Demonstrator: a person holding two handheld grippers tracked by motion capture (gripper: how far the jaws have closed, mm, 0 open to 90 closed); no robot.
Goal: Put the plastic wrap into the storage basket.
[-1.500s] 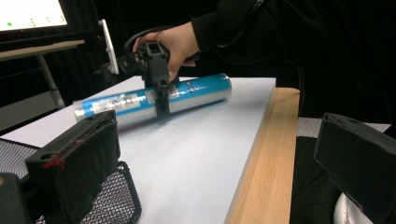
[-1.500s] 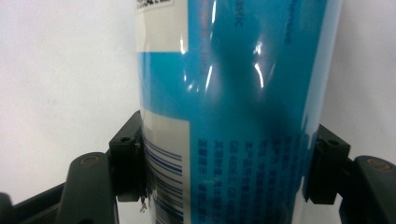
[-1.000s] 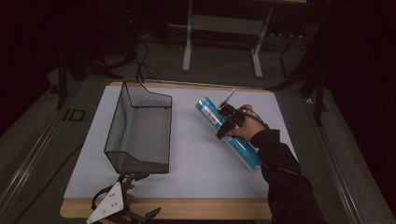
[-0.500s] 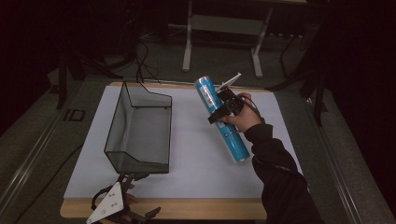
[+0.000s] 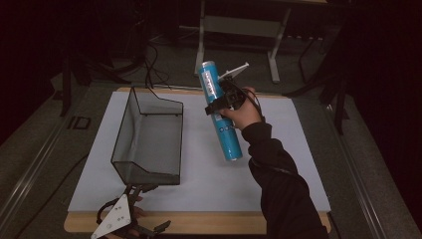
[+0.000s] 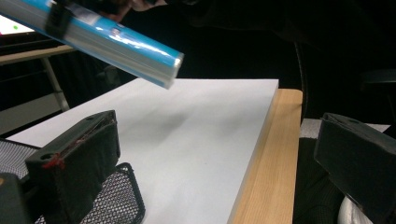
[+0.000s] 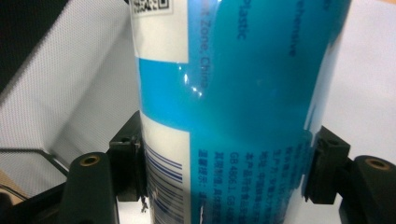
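Your table point(image 5: 293, 221) carries a white sheet point(image 5: 199, 184) that covers nearly the whole top; a strip of bare wood shows along the near edge and, in the left gripper view, down the sheet's right side.

On the left half of the sheet stands the black wire-mesh basket point(image 5: 149, 137), open at the top. Its long side runs from near the far edge toward the near edge, its far wall stands taller than its near wall, and its near end stops a little short of the sheet's near edge.

Your right arm, in a dark sleeve point(image 5: 281, 184), comes in from the near edge right of centre and reaches up over the middle of the sheet.

The blue and white tube point(image 5: 220, 109) is off the sheet, held in the air over the centre-right area, tilted, its upper end leaning toward the far edge and its lower end pointing down at the sheet. It hangs to the right of the basket, apart from it.

Your right gripper point(image 5: 221, 103) has its jaws clamped across the tube's middle; the right gripper view shows both pads pressed on the tube's sides.

Your left gripper point(image 5: 130, 195) rests at the near edge, left corner, just at the basket's near end. Its jaws stand wide apart with nothing between them.
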